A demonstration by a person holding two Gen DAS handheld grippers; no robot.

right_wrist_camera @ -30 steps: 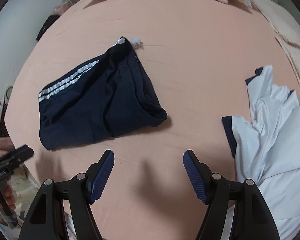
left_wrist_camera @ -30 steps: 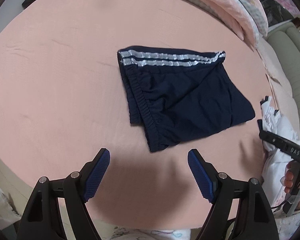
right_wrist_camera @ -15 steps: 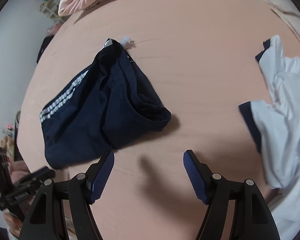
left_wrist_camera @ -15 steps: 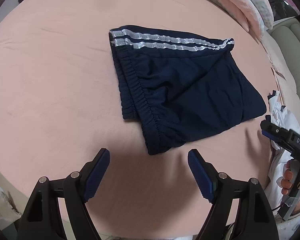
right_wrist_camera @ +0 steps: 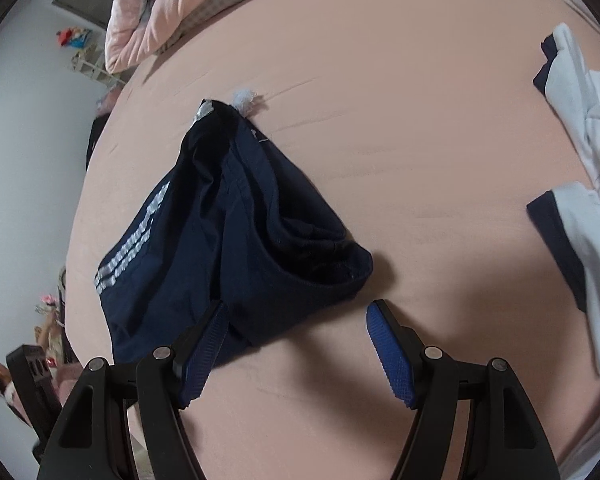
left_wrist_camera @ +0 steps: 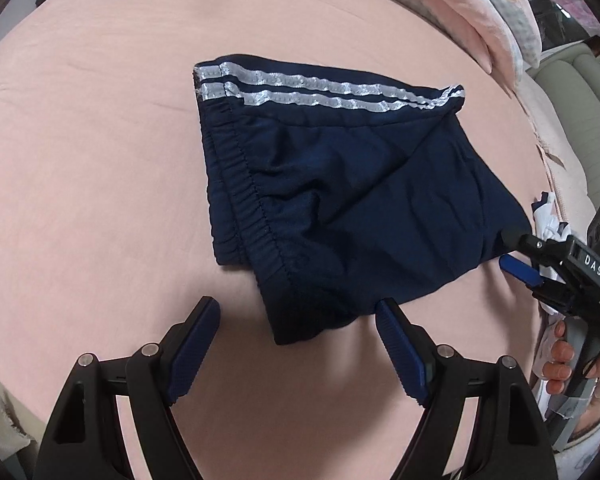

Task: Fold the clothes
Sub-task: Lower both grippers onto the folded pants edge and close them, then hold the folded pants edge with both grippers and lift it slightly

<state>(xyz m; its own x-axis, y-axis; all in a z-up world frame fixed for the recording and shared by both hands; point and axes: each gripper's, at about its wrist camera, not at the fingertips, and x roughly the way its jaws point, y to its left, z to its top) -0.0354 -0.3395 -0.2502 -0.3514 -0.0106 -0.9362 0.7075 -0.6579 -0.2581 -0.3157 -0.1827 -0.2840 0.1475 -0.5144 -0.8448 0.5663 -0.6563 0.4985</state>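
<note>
Navy shorts (left_wrist_camera: 352, 200) with two white side stripes lie folded on the pink bed sheet (left_wrist_camera: 100, 200). My left gripper (left_wrist_camera: 298, 312) hovers open just above the shorts' near waistband corner, which sits between its blue pads. In the right wrist view the same shorts (right_wrist_camera: 228, 232) lie left of centre. My right gripper (right_wrist_camera: 296, 312) is open over their near leg edge, with its left pad (right_wrist_camera: 204, 344) over the cloth. The left wrist view also shows the right gripper (left_wrist_camera: 508, 254), held by a hand and open at the shorts' right corner.
A white garment with navy trim (right_wrist_camera: 580, 200) lies crumpled at the right of the bed. A pink quilt (left_wrist_camera: 480, 20) is bunched along the far edge. A pale sofa (left_wrist_camera: 580, 120) stands beyond the bed's right side. Bare sheet surrounds the shorts.
Both grippers have sunk toward the shorts, which now fill more of each view. The right gripper has rolled and closed in on the shorts' right corner. Neither gripper's opening has changed.
</note>
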